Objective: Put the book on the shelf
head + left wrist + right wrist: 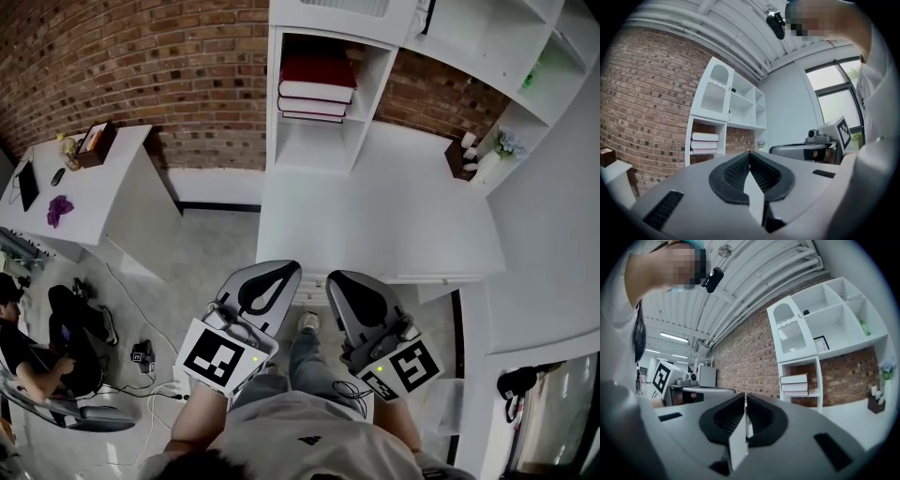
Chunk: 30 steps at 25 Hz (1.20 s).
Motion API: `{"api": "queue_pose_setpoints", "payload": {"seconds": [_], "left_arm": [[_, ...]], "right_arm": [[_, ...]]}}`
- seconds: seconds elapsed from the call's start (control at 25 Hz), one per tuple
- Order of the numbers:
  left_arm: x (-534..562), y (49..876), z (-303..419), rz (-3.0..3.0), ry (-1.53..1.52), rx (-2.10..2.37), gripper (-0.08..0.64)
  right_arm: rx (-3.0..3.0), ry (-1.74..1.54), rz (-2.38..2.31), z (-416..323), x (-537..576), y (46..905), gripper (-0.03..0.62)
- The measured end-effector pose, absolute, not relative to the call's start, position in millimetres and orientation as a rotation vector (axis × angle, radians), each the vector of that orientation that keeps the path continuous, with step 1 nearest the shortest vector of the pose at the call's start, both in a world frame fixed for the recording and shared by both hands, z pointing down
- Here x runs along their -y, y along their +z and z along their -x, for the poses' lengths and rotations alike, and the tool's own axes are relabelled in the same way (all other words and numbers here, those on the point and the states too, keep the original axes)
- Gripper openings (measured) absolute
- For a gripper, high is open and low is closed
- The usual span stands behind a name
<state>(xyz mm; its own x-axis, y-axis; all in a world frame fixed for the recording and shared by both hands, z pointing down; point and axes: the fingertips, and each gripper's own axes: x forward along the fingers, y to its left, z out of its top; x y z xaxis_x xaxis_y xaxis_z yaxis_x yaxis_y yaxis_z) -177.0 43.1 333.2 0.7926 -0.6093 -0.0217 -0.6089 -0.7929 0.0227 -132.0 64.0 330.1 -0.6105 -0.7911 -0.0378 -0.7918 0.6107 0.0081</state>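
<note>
Far left: a small white side tabletop [112, 192] stands by the red brick wall [187, 66]. A purple soft thing [58, 208] and a brown box [94, 142] lie on it.
Left gripper: the grey left gripper [274, 279] [750, 155] is held low in front of the person. Its jaws are pressed together with nothing in between.
Books: three flat books with dark red covers [317, 89] [704, 143] [794, 385] lie stacked inside the tall white shelf [370, 112], well apart from both grippers.
Right gripper: the grey right gripper [349, 291] [744, 397] is just beside the left one. Its jaws are pressed together too, and it holds nothing.
Middle: a wide white tabletop [394, 211] lies between the grippers and the shelf.
Far right: a small brown holder with white bottles [467, 155] sits at the back corner of the wide white tabletop.
</note>
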Motion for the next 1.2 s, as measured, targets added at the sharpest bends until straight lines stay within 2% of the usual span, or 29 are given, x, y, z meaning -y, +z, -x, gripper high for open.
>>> {"api": "queue_pose_setpoints", "payload": {"seconds": [1.2], "left_arm": [[184,308,107,-2.892,-0.104,1.235,0.014]], "right_arm": [[-2.82,0.051,1.195,46,169,310,0.028]]}}
